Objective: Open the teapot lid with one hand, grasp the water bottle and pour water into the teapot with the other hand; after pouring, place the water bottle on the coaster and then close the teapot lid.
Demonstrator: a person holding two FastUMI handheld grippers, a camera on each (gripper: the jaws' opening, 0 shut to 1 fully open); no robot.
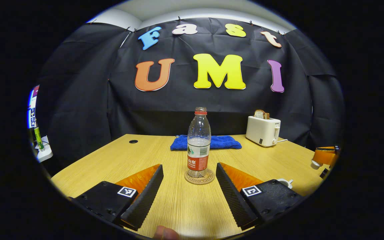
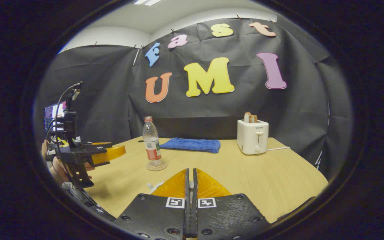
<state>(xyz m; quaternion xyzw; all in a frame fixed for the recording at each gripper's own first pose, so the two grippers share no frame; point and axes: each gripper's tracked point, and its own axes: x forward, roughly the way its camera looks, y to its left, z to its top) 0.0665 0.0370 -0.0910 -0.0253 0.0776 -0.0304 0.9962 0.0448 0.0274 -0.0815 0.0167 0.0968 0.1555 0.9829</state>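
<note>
A clear water bottle (image 1: pixel 198 143) with a red label and no cap stands upright on the round coaster (image 1: pixel 199 180). My left gripper (image 1: pixel 189 165) is open; its fingers flank the bottle just short of it and do not touch it. Behind its right finger peeks part of the white teapot (image 1: pixel 286 182). At the far right my right gripper (image 1: pixel 323 156) hovers with a white piece, seemingly the teapot lid (image 1: pixel 315 164), at its tip. In the right gripper view, the right gripper (image 2: pixel 190 169) is closed to a thin slit above a bit of the teapot (image 2: pixel 154 186). The bottle (image 2: pixel 152 143) and the left gripper (image 2: pixel 112 153) lie to the left.
A folded blue towel (image 1: pixel 205 142) lies at the back of the wooden table (image 1: pixel 178 206). A white toaster (image 1: pixel 263 130) with a slice of toast stands at the back right, its cord trailing off. A hand (image 2: pixel 57 166) holds the left gripper.
</note>
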